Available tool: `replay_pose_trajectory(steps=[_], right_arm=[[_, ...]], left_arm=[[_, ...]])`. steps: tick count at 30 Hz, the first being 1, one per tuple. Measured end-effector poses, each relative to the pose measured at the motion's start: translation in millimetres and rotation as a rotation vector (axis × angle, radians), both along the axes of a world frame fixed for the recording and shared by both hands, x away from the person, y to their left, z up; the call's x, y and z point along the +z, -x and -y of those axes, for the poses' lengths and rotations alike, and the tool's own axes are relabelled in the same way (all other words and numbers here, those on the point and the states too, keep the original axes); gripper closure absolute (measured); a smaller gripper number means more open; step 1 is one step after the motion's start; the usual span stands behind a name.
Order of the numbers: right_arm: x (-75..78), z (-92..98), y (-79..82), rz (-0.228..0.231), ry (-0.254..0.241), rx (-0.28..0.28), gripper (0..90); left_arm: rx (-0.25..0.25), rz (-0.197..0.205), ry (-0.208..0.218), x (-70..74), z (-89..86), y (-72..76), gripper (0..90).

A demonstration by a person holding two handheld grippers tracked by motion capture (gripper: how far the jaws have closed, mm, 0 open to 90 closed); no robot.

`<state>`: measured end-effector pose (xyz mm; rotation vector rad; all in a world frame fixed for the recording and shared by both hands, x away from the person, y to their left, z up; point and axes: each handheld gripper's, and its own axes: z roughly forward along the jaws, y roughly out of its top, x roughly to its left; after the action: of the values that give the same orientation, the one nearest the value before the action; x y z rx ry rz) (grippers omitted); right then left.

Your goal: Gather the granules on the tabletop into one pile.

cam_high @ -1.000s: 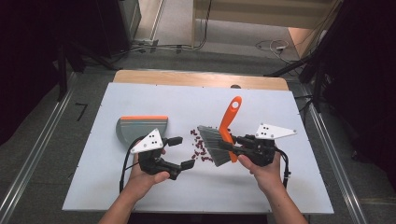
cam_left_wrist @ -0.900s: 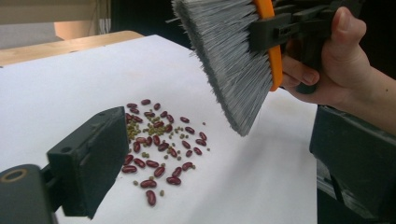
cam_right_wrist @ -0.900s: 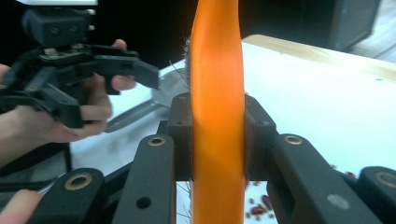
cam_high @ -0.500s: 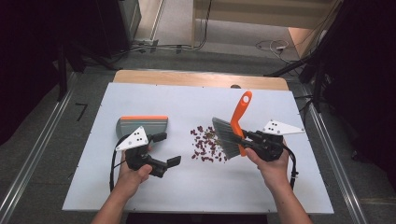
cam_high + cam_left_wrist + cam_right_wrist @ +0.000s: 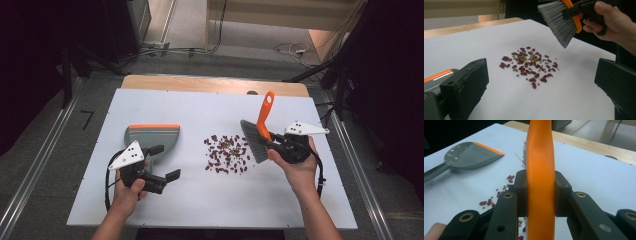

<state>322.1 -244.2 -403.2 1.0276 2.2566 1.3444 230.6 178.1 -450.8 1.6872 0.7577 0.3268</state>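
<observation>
Since a second ago: both hands drawn apart, away from the bean pile, the left gripper (image 5: 159, 161) slid off toward the dustpan (image 5: 152, 135), its jaws having just been opening, now spread wide with nothing between them. The right gripper (image 5: 274, 145) carried outward with the brush (image 5: 256, 135), jaws clamped tight on the orange handle (image 5: 540, 182), bristles lifted clear of the table (image 5: 300, 200).

Beans (image 5: 227, 152), dark red mixed with small green ones, scattered in a loose patch between the two grippers, straight ahead of the left jaws in the left gripper view (image 5: 530, 63) and just beyond the brush bristles (image 5: 560, 23). Dustpan lying flat just past the left gripper, its orange lip on the far side from the hand, handle end close under the open jaws.

Step in hand, as judged: taking up the dustpan. To do it well: close on the pan's handle squarely, not the thin blade; turn the orange lip toward the pile and press it flat against the table so no bean slips under; hold the brush on the opposite side of the beans, then sweep in short low strokes toward the pan.
</observation>
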Motion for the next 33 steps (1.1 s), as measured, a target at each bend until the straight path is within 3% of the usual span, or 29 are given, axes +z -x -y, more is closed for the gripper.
replay_pose_trajectory(steps=[4, 10, 13, 16, 23, 26, 31, 33], right_arm=[[3.3, 1.4, -6.4, -0.001, 0.029, -0.030, 68.9], [9.7, -3.8, -21.4, 0.002, 0.161, -0.060, 68.9], [9.3, -9.1, -31.7, -0.021, 0.217, -0.063, 68.8], [4.9, -15.1, -42.0, -0.030, 0.289, -0.078, 68.8], [-16.5, -31.8, -71.0, -0.072, 0.470, -0.066, 68.9], [-23.3, -38.0, -83.3, -0.093, 0.519, -0.095, 68.9], [-25.6, -54.7, -95.6, -0.105, 0.589, -0.081, 68.9], [-26.8, -66.2, -96.1, -0.108, 0.651, -0.072, 68.9]], left_arm=[[0.006, 0.004, -0.007, 0.2, -5.0, 5.0, 0.0], [0.028, 0.007, -0.005, -3.8, -14.1, 10.6, 0.0], [0.035, 0.002, -0.010, -5.9, -15.4, 12.3, 0.0], [0.046, 0.004, 0.006, -6.4, -17.3, 13.3, 0.0], [0.059, 0.018, -0.001, -9.2, -18.3, 14.4, 0.0], [0.054, 0.013, -0.003, -11.6, -18.0, 14.1, 0.0], [0.058, 0.004, 0.009, -13.8, -20.6, 13.3, 0.0], [0.056, 0.001, 0.011, -14.3, -21.1, 13.2, 0.0]])
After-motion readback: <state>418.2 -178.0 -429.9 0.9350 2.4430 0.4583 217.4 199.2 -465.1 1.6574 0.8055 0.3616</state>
